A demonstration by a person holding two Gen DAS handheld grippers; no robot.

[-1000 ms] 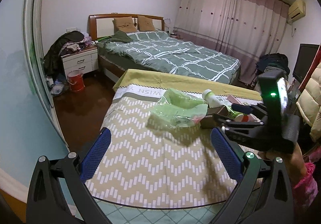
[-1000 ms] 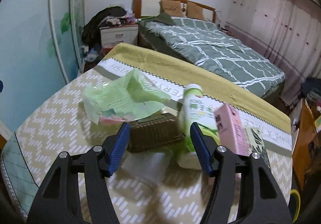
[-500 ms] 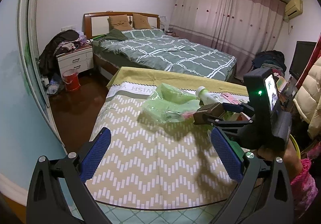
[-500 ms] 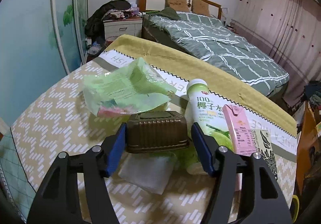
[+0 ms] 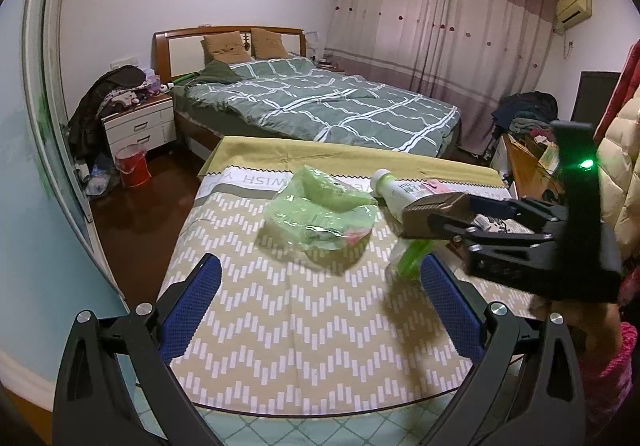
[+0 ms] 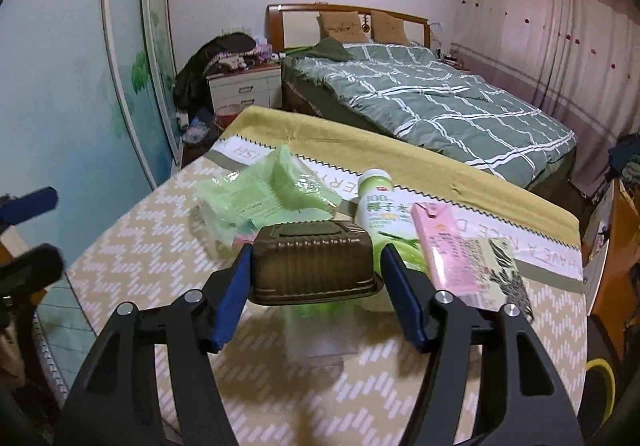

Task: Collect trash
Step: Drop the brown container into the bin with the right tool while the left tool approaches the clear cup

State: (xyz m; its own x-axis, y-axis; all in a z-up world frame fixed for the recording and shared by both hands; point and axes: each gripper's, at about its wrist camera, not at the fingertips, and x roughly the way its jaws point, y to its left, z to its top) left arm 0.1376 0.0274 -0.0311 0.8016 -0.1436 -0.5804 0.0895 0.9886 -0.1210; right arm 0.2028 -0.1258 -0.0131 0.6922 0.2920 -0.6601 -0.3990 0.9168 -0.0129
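Right claw (image 6: 316, 278) clamped across the short sides of a brown plastic tray (image 6: 314, 266), held clear above the surface (image 6: 160, 214) near the bottle (image 6: 380, 206); tray looks light, thin, crushable, so grip gently; left claw (image 5: 320, 310) apart, empty.

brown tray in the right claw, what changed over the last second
The right claw closed on the brown plastic tray and lifted it clear of the table; its jaws have just been closing, with the tray between them. The left claw stayed open and empty. The green bag, bottle and pink carton stayed put.
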